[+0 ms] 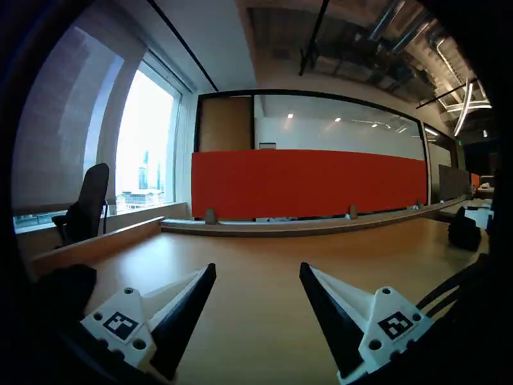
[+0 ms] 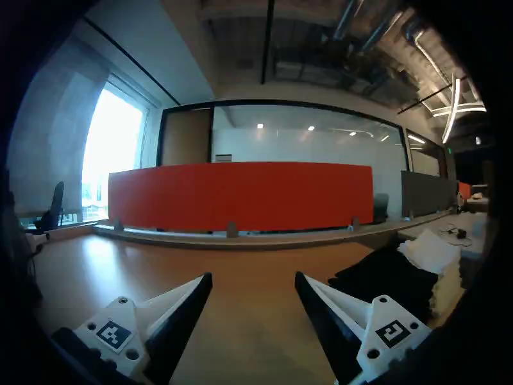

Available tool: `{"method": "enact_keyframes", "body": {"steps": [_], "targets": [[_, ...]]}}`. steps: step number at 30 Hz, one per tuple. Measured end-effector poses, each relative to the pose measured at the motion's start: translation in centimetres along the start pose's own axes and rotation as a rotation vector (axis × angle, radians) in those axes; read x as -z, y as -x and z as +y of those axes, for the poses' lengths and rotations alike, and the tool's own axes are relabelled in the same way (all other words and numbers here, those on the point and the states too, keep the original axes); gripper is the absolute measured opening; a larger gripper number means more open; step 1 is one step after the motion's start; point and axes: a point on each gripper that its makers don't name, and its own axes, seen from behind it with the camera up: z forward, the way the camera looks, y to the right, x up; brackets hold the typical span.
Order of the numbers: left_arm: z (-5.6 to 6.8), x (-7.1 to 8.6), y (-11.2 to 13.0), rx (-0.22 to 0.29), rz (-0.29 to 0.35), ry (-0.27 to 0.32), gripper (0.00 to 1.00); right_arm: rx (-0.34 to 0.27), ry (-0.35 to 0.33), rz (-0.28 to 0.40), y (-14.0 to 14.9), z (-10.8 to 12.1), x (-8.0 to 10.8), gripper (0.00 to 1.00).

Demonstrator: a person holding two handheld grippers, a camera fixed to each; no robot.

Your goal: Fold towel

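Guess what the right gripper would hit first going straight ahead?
Probably nothing nearby: the right gripper points over the light wooden desk toward the long red divider panel; depth is unclear.

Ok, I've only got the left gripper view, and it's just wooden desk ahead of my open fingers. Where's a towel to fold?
Observer: The right gripper view has a black towel lying on the desk, ahead and to the right of the right gripper.
Operator: Is that the only one?
Observer: No, a white towel lies against its far right side.
Operator: Is the right gripper holding anything?
Observer: No. It's open, with bare desk between its fingers.
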Motion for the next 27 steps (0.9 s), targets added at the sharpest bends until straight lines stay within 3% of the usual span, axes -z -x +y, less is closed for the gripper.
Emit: {"method": "enact_keyframes", "body": {"steps": [27], "targets": [[0.07, 0.02, 0.03, 0.000, 0.000, 0.000, 0.97, 0.017, -0.003, -0.004, 0.98, -0.67, 0.38, 1.00]]}}
